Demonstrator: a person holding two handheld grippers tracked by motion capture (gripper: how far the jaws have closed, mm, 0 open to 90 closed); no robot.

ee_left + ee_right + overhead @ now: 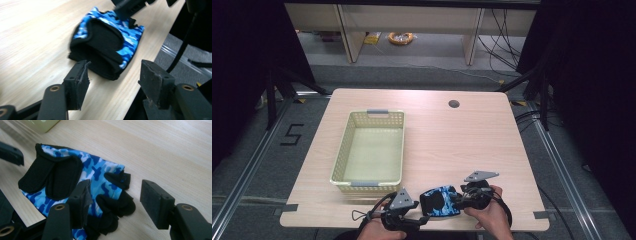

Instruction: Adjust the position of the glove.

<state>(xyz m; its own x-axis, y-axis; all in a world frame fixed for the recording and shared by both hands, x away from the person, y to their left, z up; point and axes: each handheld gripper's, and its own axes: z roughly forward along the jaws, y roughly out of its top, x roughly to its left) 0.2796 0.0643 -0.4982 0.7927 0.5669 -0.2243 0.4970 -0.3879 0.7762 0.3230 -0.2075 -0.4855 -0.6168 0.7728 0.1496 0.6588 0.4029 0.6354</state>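
Closest to the camera are the two hands at the near edge of the worktop (472, 125), each with a hand-held gripper, and a blue camo fingerless glove (440, 201) lying flat between them, around 6 o'clock on the surface and just in from the edge. The left hand-held gripper (113, 82) has its jaws spread wide with nothing pinched; the cuff end of the glove sits right in front of the gap, one pad about level with the black cuff edge. The right hand-held gripper (115, 202) is likewise parted and holding nothing, but it straddles the finger end, with the stubby black finger pieces lying between the pads without being pressed. My read: coming at it from opposite ends makes sense for something this floppy, since two pinch points keep it from folding up when lifted. The yellow mesh basket (343, 150) sits at roughly 10 o'clock from the glove, well apart and with nothing in it, open side up, so it looks like the obvious drop spot. Both sets of jaws would need to close on fabric first.
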